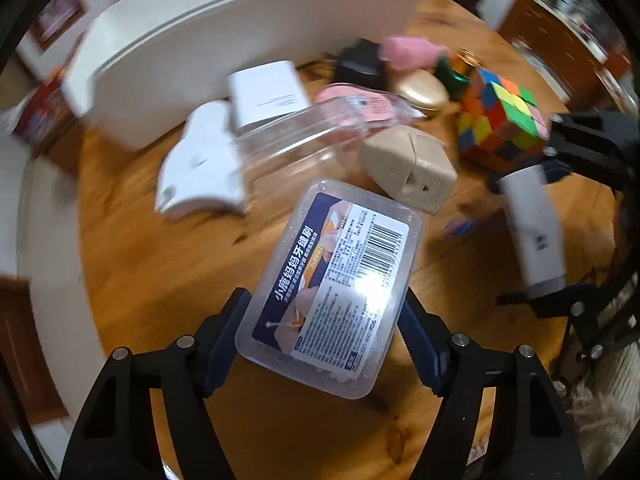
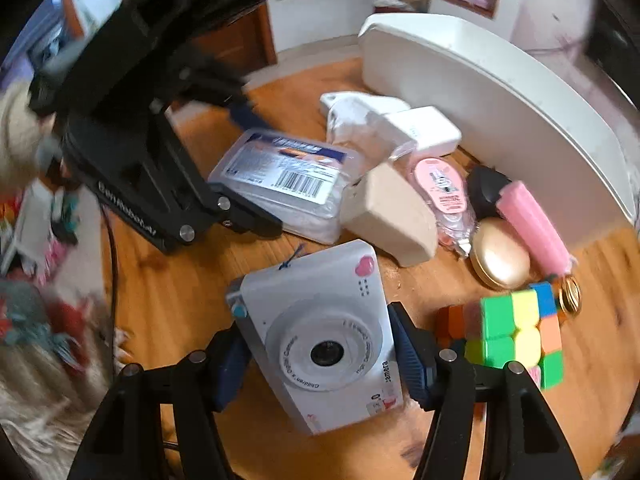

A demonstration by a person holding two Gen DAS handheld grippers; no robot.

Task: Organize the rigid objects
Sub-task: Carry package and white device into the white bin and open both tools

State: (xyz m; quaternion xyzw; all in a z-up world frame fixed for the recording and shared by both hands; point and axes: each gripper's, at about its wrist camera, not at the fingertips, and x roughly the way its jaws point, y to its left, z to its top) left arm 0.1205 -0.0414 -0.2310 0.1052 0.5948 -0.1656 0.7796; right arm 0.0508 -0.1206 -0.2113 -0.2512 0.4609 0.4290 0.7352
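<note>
Left gripper point(image 1: 324, 340) is clamping the interdental brush box point(image 1: 334, 280), long axis toward 1 o'clock, while right gripper point(image 2: 320, 364) is gripping the children's camera point(image 2: 320, 344).

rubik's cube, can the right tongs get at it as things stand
Probably not yet. The right tongs are closed on the white toy camera, so they are occupied. The rubik's cube sits just beside them on the table with nothing over it; the way looks free once the camera is set down.
</note>
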